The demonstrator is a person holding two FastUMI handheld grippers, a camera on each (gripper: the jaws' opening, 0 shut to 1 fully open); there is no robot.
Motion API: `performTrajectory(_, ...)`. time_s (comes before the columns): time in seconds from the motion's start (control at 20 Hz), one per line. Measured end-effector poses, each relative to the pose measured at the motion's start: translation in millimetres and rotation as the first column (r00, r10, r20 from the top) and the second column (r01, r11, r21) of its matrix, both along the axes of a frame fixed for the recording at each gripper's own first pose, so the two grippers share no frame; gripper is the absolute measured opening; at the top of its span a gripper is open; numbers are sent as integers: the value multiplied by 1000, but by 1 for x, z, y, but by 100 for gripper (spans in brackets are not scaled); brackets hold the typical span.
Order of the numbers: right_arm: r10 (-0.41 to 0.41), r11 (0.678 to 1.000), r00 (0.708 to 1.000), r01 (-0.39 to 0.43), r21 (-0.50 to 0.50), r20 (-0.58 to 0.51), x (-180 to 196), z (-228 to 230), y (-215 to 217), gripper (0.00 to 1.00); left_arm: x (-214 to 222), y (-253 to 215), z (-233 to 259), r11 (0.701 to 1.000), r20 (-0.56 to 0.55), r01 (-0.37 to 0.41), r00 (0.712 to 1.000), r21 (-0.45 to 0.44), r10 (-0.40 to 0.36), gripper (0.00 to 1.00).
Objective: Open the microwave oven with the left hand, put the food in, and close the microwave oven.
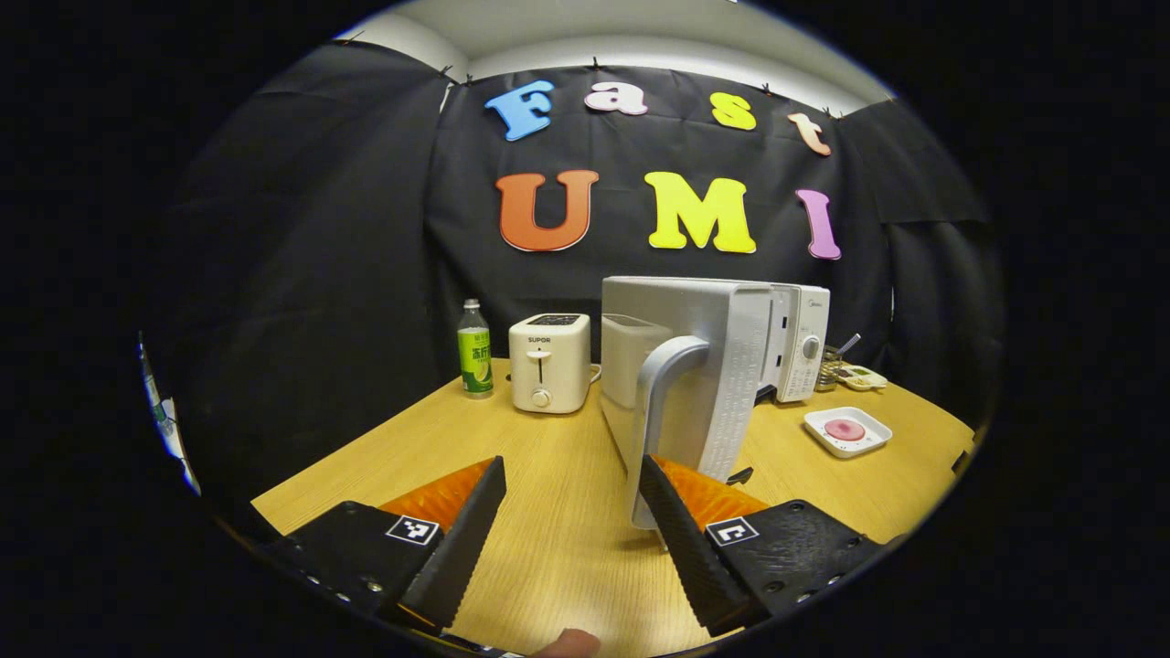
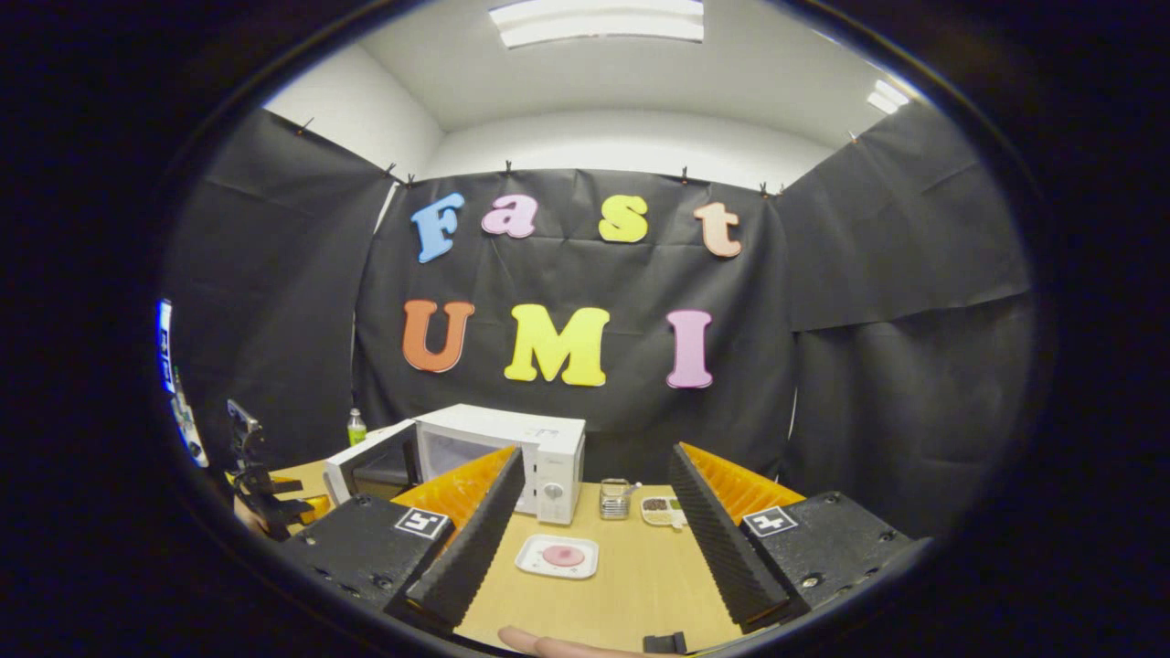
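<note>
The white microwave (image 1: 797, 345) stands at the back of the wooden table (image 1: 548, 548), its door (image 1: 731, 366) swung out towards me with the grey handle (image 1: 665, 402) facing me. My left gripper (image 1: 571, 466) is open, and its right finger (image 1: 681, 539) lies just in front of the handle's lower end without holding it. A white square plate with pink food (image 1: 847, 431) rests to the right of the microwave. In the right gripper view the plate (image 2: 558, 556) lies ahead between the fingers of my open right gripper (image 2: 596, 452), which hovers above the table. The microwave (image 2: 512, 448) shows its door (image 2: 366, 466) open.
A white toaster (image 1: 548, 363) and a green-labelled bottle (image 1: 474, 350) stand left of the microwave. A small glass holder (image 2: 614, 498) and a little dish (image 2: 663, 510) sit to its right by the wall. The left gripper (image 2: 260, 484) appears at the far left edge.
</note>
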State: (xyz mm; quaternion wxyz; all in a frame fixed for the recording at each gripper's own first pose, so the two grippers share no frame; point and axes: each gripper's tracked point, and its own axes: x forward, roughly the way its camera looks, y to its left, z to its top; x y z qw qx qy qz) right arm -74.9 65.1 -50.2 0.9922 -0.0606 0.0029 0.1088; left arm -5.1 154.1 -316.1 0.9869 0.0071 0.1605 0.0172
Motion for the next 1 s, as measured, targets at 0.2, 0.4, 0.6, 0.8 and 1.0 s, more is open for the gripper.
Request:
performTrajectory(0.2, 10, 1000, 1000, -10, -30, -16, 11, -4, 7, 100, -20, -1, 25, 1000, 15, -17, 1000, -24, 18, 90)
performTrajectory(0.4, 8, 998, 998, -12, -70, -56, 37, -12, 6, 96, -30, -21, 72, 1000, 53, -18, 998, -13, 19, 92)
performTrajectory(0.6, 6, 994, 991, -20, -105, -134, 72, -30, 5, 96, -26, -46, 135, 999, 134, -37, 990, -4, 38, 92)
performTrajectory(0.8, 8, 990, 981, -34, -135, -191, 111, -45, 1, 96, -16, -79, 182, 1000, 179, -3, 984, 8, 1, 92)
performTrajectory(1.0, 16, 991, 950, -57, -124, -311, 154, -78, -1, 96, 3, -118, 215, 999, 218, 45, 975, 13, -47, 92)
